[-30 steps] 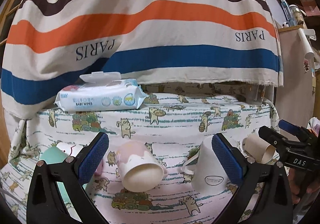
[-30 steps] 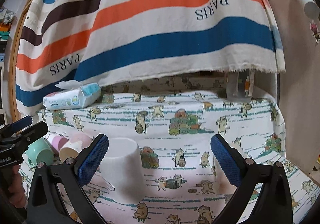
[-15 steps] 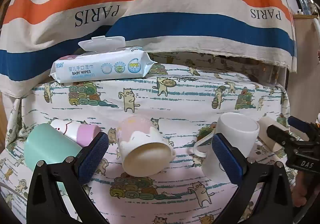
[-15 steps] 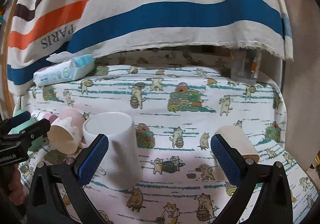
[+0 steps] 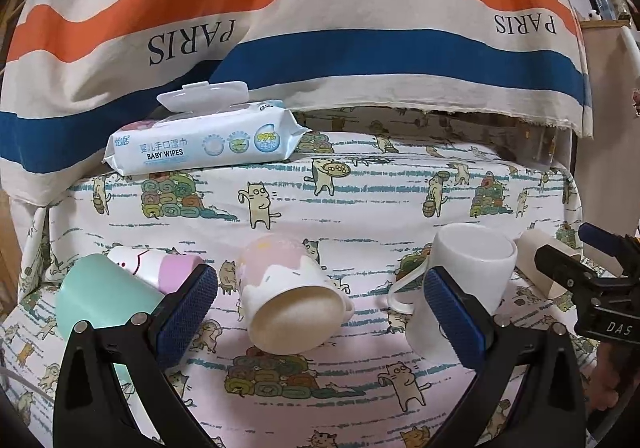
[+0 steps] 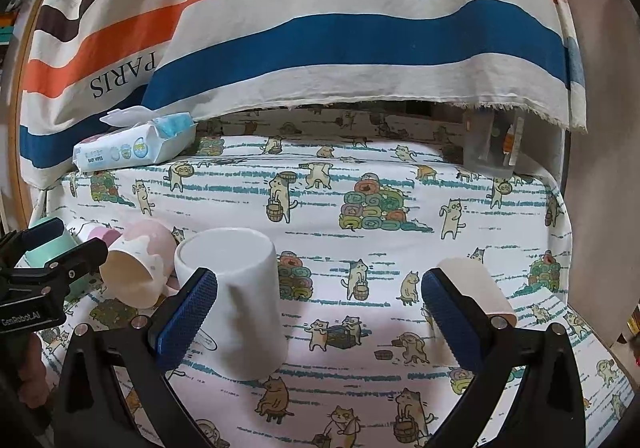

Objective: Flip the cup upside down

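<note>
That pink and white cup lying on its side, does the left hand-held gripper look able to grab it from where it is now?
Probably yes. The left hand-held gripper is open, and the pink and white cup lies between its fingers with its mouth toward the camera. The mint cup and white mug sit outside the fingers.

Desk (image 6: 400, 176) under a cat-print cloth; five cups and one wipes pack on it.

Baby-wipes pack (image 5: 204, 146) lies at the far left edge, lid flap up. Near edge, left to right: mint cup (image 5: 96, 296) on its side, touching a white-and-lilac cup (image 5: 156, 264) lying behind it; pink-and-cream mug (image 5: 288, 288) on its side, mouth toward the near edge; white mug (image 6: 236, 288) standing base up; cream cup (image 6: 476, 284) on its side, well apart to the right. Clear container (image 6: 490, 146) at far right corner.
</note>
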The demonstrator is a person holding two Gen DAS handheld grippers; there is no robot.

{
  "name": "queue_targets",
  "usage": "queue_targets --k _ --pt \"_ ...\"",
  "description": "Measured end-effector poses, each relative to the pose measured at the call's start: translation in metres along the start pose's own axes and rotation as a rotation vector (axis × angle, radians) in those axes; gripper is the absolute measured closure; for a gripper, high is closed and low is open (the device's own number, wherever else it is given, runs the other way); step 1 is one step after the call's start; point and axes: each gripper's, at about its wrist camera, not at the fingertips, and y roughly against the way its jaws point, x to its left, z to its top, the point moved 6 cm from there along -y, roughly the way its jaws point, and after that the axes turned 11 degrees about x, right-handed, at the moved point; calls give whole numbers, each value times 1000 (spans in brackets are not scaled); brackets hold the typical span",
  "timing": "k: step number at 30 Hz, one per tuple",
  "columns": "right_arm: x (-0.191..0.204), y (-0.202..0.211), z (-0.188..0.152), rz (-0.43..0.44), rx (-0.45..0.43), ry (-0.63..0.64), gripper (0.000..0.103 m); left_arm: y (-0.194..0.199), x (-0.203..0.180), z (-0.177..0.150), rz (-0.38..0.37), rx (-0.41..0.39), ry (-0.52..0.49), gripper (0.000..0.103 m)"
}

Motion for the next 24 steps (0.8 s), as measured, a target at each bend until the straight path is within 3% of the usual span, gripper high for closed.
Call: queue_targets --k 24 --pt "-1 1 0 -3 -1 -4 0 2 2 -1 15 -6 6 1"
